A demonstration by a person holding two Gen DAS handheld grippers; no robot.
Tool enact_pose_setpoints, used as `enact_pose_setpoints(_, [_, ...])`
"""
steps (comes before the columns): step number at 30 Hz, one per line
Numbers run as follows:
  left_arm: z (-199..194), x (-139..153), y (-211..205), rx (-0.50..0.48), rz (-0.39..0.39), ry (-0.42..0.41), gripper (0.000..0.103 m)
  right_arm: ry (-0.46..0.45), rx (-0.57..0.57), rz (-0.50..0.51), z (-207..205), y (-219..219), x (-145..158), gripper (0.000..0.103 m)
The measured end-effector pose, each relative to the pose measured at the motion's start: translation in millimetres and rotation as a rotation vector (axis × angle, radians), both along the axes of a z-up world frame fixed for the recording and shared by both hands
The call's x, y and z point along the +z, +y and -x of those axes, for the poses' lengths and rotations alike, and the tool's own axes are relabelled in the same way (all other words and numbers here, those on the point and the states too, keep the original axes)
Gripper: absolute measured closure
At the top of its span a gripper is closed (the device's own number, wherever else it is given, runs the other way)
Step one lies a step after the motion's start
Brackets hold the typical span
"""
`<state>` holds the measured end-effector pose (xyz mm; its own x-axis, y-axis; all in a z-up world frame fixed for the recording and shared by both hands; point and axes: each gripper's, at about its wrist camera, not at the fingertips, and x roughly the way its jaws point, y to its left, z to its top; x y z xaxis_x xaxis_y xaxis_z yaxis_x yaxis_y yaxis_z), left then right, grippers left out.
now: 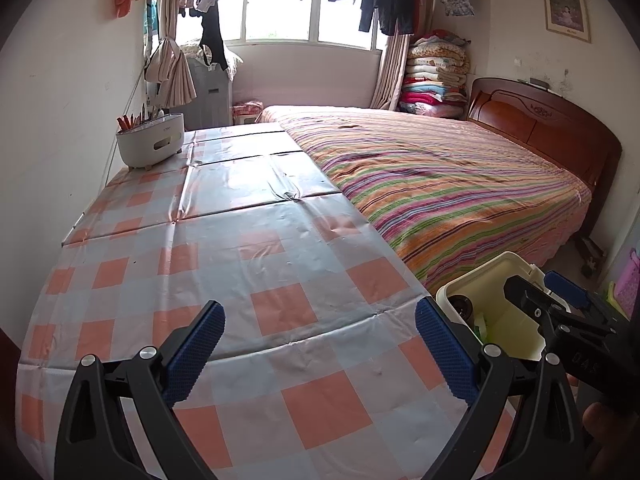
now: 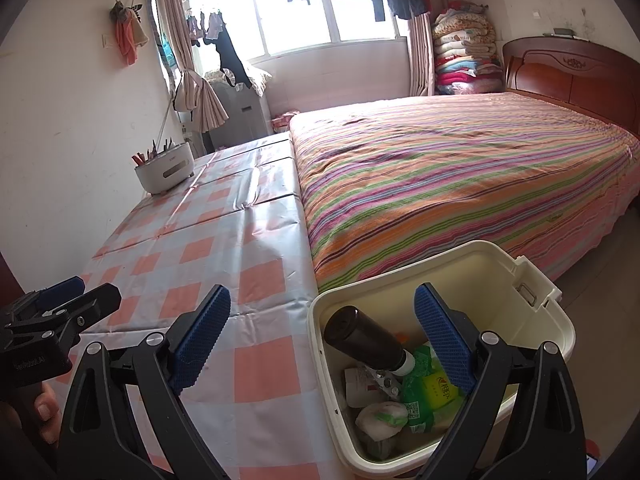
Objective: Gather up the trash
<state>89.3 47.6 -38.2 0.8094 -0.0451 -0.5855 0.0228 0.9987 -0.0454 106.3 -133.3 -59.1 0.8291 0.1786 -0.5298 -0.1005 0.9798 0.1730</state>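
Note:
A cream trash bin (image 2: 480, 280) stands off the table's right edge, beside the bed. Inside lie a dark brown bottle (image 2: 360, 334), a green wrapper (image 2: 428, 392), a crumpled white wad (image 2: 380, 416) and other scraps. My right gripper (image 2: 322, 300) hangs open over the bin's left rim, holding nothing. My left gripper (image 1: 320, 320) is open and empty above the checkered tablecloth (image 1: 240, 248). In the left wrist view the bin (image 1: 500, 280) and the right gripper (image 1: 534, 282) sit at the lower right. The left gripper (image 2: 80, 292) shows at the right wrist view's left edge.
A white utensil holder (image 1: 150, 140) stands at the table's far left by the wall. A bed with a striped cover (image 1: 440, 184) runs along the table's right side. Folded blankets (image 1: 436, 76) are piled in the far corner. Laundry hangs at the window.

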Motion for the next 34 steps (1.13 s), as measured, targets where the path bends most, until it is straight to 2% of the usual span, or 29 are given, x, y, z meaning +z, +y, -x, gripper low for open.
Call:
enact_pose_setpoints(30, [2.1,0.0,-12.8,-0.024,-0.024,-0.001,0.010,0.017,-0.011,-0.029,-0.9,-6.8,1.0,0.011])
enact_pose_setpoints(34, [4.3,1.2,-16.6,-0.036,-0.051,-0.022,0.010,0.017,-0.010,-0.033,-0.8,-7.5,1.5,0.009])
